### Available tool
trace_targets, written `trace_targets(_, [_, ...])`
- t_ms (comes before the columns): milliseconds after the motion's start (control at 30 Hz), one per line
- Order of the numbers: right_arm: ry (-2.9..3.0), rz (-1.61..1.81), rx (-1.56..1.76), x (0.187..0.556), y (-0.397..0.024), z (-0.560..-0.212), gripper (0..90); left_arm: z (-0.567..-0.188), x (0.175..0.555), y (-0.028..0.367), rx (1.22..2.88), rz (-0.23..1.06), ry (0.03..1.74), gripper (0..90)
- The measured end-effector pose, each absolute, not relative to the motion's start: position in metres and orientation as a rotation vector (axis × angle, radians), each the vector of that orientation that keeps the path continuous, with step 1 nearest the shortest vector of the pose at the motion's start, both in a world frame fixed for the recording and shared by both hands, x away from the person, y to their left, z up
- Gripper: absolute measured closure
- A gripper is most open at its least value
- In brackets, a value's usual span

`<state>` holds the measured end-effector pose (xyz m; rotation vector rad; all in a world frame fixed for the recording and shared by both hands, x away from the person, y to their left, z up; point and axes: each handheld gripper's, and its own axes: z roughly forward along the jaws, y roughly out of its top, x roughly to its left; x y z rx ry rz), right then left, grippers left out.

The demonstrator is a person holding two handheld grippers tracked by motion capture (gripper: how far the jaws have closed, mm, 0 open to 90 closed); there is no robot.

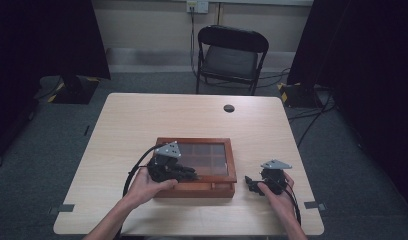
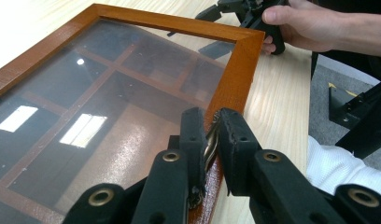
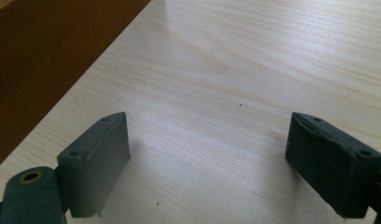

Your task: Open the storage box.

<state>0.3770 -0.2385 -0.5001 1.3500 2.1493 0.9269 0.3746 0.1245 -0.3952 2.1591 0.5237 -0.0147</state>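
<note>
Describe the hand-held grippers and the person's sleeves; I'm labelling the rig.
Both the left hand-held gripper and the right hand-held gripper are black, each topped by a grey three-cornered plate and trailing a black cable. Jaws end in blocky dark pads. The forearms are bare.

table (image 1: 142,115): light wood | on it: glass-lidded wooden box (image 1: 231,165), near front edge

Black folding chair (image 1: 232,55), seemingly grey carpet (image 1: 67,120)

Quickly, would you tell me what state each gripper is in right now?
Left gripper: closed on a small metal latch at the front edge of the wooden box.
Right gripper: open, holding nothing, over the table.
</note>
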Motion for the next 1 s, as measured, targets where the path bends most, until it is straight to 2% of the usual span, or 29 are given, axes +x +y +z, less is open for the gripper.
trace_targets(1000, [2.149,0.927,1.350,0.377,-0.238,-0.500,12.8,-0.372,0.385,0.129,2.161,-0.023,0.531,80.1])
